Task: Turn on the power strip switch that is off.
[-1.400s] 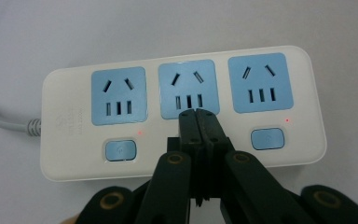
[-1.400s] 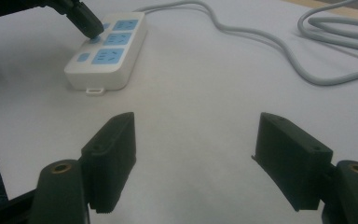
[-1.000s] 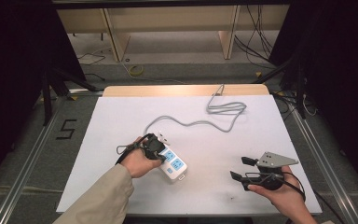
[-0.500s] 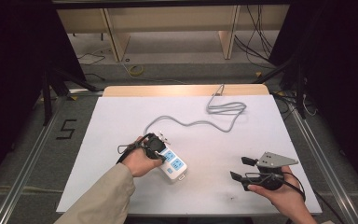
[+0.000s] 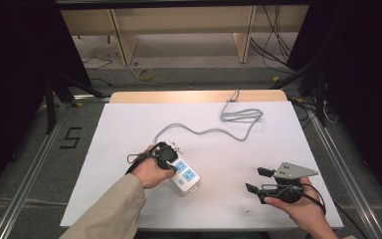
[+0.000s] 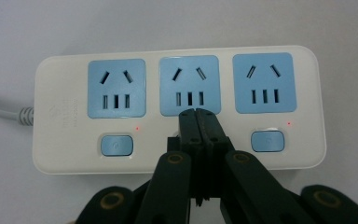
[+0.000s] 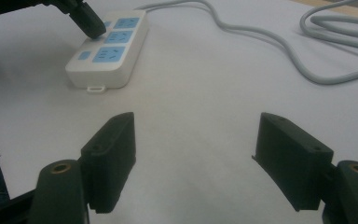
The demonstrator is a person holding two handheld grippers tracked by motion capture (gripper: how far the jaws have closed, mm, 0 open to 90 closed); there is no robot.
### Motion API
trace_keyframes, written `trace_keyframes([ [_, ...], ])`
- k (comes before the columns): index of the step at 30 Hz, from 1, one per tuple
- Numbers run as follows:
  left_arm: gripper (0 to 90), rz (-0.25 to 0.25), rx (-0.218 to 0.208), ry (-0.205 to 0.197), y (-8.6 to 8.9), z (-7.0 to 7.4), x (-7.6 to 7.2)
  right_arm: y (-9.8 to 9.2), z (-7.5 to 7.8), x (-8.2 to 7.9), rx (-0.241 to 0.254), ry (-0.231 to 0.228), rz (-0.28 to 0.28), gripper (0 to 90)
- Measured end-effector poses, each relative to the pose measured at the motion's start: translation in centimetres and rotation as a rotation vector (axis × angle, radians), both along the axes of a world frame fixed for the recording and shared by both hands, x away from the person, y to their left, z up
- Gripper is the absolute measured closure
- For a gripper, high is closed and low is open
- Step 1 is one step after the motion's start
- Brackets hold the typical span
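A white power strip (image 5: 185,177) with three blue sockets lies on the white table (image 5: 129,129), left of the middle. My left gripper (image 5: 171,152) is shut, its joined tips (image 6: 198,115) down on the strip (image 6: 65,116) at the middle socket's lower edge, hiding the middle switch. Small red dots glow by the left button (image 6: 116,145) and the right button (image 6: 267,140). The right gripper view shows the left gripper (image 7: 90,22) touching the strip (image 7: 109,60). My right gripper (image 5: 258,180) is open at the front right, and nothing sits between its jaws (image 7: 196,128).
The strip's grey cable (image 5: 214,130) snakes to a loose coil (image 5: 241,115) at the back right and runs off the far edge. A wooden board (image 5: 199,96) borders the table's far side. Metal rails (image 5: 348,174) flank the table; a "5" mark (image 5: 71,138) is on the floor.
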State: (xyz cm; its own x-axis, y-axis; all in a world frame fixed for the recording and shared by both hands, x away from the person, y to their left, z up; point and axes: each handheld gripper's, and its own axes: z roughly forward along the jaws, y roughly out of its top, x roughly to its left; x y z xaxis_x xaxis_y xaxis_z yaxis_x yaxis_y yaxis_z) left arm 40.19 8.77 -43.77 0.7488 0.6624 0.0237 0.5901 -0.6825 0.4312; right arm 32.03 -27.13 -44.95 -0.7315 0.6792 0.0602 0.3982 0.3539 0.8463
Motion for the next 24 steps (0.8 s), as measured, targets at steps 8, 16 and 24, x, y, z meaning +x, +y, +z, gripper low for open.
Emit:
trace_keyframes([
  [8,90.0,-0.012,0.038,-0.01,-0.39,0.05,-0.1,0.0,0.02,-0.03,0.001,0.0,-0.003,29.2],
  [16,90.0,-0.004,0.039,-0.009,-0.43,0.03,-0.1,0.03,0.02,-0.05,0.002,-0.001,-0.002,29.2],
  [24,90.0,-0.016,0.071,-0.02,-0.8,-0.01,-0.28,0.05,0.02,-0.06,0.003,0.002,-0.003,29.1],
])
